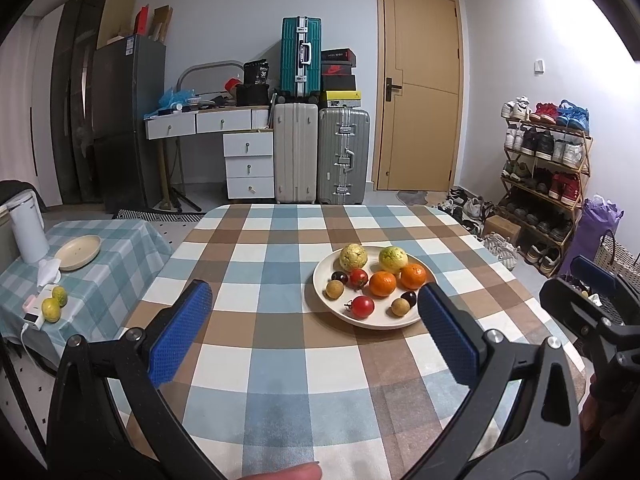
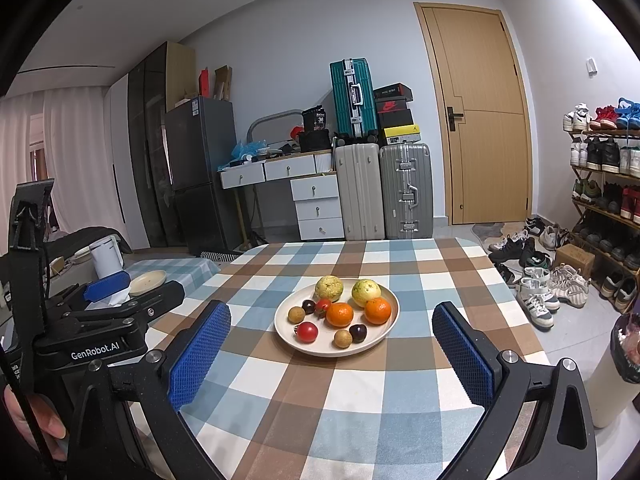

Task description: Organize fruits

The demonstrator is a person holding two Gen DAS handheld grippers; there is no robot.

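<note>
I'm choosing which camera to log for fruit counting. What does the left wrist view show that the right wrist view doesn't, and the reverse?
Only the left wrist view shows two yellow-green fruits on the side table and the purple bag.

Only the right wrist view shows the white curtains and the ceiling.

Both show the plate with ten fruits on the checked table, the empty plate beside the kettle, and both grippers open: left gripper, right gripper.

A fingertip (image 1: 298, 472) is cut off at the bottom.
</note>
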